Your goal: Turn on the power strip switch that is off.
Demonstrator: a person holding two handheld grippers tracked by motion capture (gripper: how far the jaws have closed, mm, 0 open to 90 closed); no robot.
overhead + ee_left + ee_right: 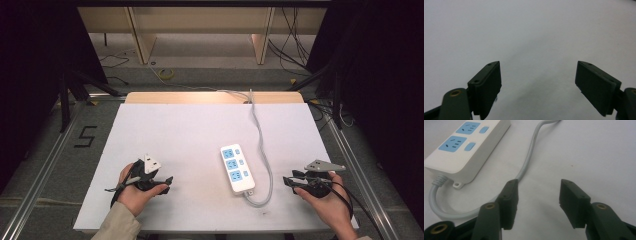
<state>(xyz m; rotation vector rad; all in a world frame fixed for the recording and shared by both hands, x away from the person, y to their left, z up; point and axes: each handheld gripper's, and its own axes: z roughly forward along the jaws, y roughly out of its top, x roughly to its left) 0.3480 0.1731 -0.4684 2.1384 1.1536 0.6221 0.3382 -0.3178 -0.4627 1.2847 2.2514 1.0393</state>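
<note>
Fingers [511, 200] wide apart, empty

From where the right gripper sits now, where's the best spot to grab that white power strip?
Probably across its narrow width at the near, cable end. The power strip lies flat with its long axis running away from the person, and the open right gripper sits beside that end. Come from above, jaws on the long sides, clear of the grey cable.

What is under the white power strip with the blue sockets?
The white rectangular plastic power strip lies flat on the white table sheet. Its grey round cable leaves the near end, loops and runs beside it, not underneath. The strip's underside and the sheet directly below it are covered.
</note>
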